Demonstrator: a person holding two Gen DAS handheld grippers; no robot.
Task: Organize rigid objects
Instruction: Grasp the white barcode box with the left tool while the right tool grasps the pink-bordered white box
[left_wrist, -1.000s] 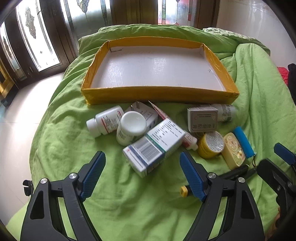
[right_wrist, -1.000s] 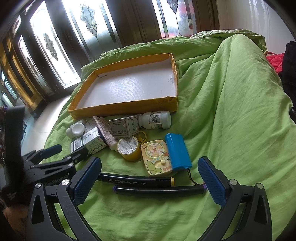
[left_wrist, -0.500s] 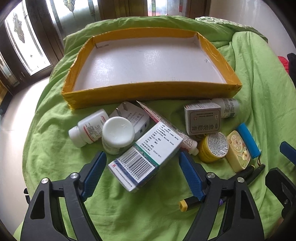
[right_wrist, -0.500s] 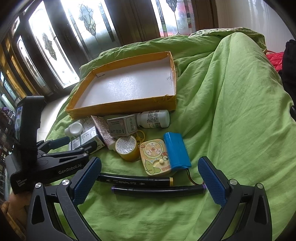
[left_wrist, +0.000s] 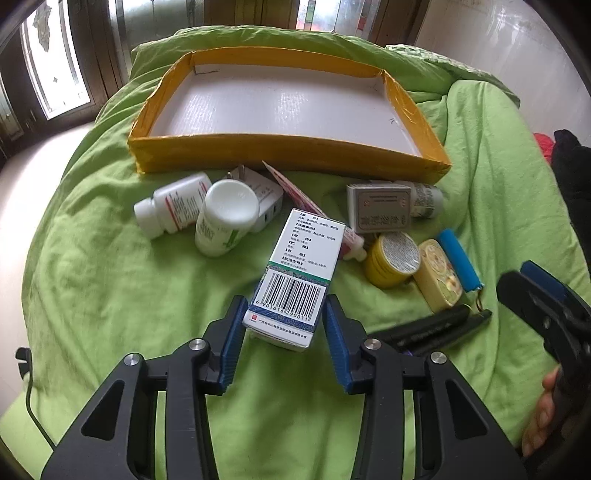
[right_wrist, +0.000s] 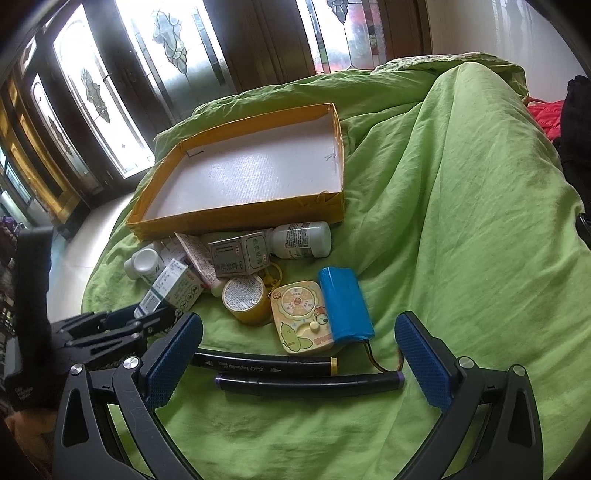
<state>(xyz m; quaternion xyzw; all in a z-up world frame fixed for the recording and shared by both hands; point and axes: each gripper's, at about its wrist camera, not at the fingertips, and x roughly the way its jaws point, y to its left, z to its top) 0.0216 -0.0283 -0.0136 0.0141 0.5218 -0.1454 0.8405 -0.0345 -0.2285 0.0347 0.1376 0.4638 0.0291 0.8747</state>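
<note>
Left wrist view. Left gripper (left_wrist: 283, 325) has just been closing; its blue fingers (left_wrist: 232, 341) now sit at either side of the barcode end of the medicine box (left_wrist: 301, 273). They look to be at or just short of contact; a slim gap shows on the right side, so a firm hold is not certain. The box lies flat on the green bedcover (left_wrist: 110, 295), its long axis pointing toward the yellow tray (left_wrist: 288, 151), which suits a straight carry forward. The tray sits behind the clutter, white floor bare, likely the place for everything. Two white bottles (left_wrist: 207, 214) lean together just left of the box; a yellow tin (left_wrist: 391, 260) lies to its right.

Right wrist view. Right gripper (right_wrist: 299, 365) hangs wide open, holding nothing, fingers (right_wrist: 423, 363) spanning two black markers (right_wrist: 288, 373) that lie side by side across the gap, probably its next pick. A blue battery pack (right_wrist: 345, 306) rests against a yellow toy case (right_wrist: 301, 315) just beyond. The left gripper shows at lower left with the box end between its fingers.
</note>
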